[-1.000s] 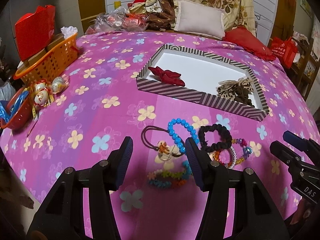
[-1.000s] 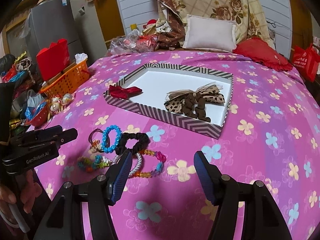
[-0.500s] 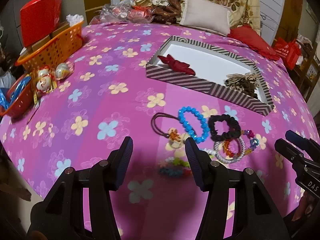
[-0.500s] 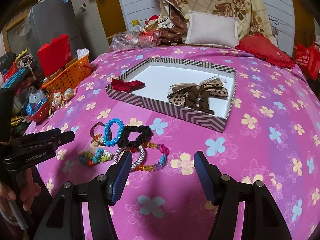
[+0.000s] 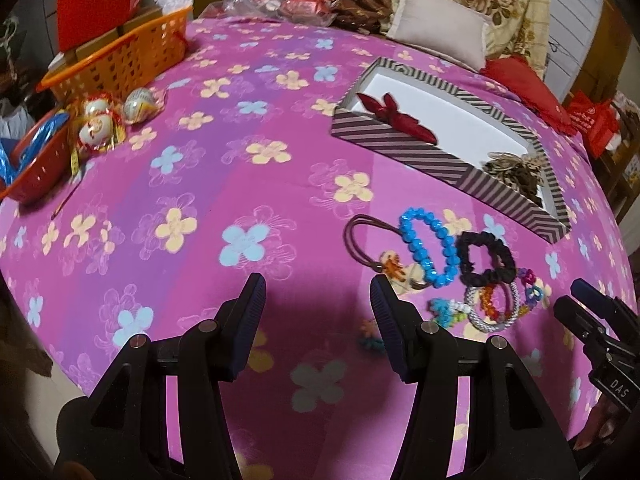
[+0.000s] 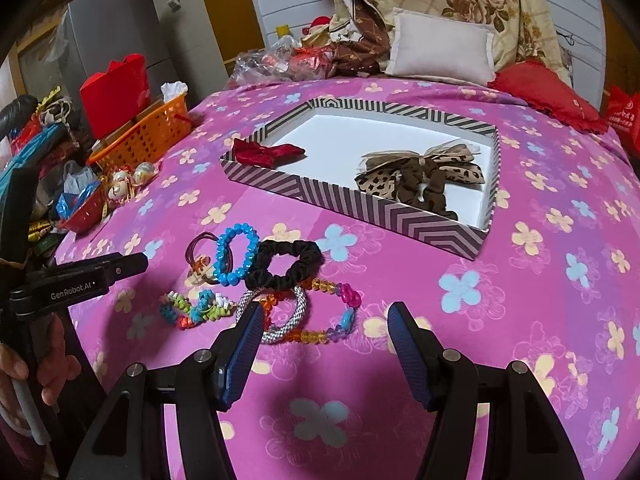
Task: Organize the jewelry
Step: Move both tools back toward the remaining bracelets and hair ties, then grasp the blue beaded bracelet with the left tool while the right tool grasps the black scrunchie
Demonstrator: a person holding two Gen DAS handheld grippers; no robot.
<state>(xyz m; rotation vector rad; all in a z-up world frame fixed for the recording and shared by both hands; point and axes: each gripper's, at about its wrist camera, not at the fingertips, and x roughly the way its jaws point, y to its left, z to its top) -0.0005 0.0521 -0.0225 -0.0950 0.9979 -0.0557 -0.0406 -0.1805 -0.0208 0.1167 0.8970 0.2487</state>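
Note:
A striped box [image 6: 384, 210] on the pink flowered cloth holds a red bow [image 6: 266, 151] and a leopard bow with a brown scrunchie [image 6: 420, 178]. In front of it lie a blue bead bracelet [image 6: 234, 254], a black scrunchie [image 6: 284, 264], a brown hair tie [image 6: 200, 256], a silver bangle [image 6: 280, 316], a coloured bead bracelet [image 6: 332, 320] and a curly multicolour band [image 6: 196, 306]. My right gripper [image 6: 322, 320] is open and empty just before the bangle. My left gripper [image 5: 318, 296] is open and empty, left of the pile [image 5: 460, 264].
An orange basket [image 5: 120, 54] with a red box, wrapped ornaments [image 5: 104, 124] and a red bowl [image 5: 36, 168] sit at the left edge. Pillows [image 6: 440, 48] and bags lie behind the box. The table edge curves close in front of both grippers.
My left gripper has pulled back and swung left, so the jewelry pile now sits to its right. My right gripper has edged slightly closer to the pile. Both stay open.

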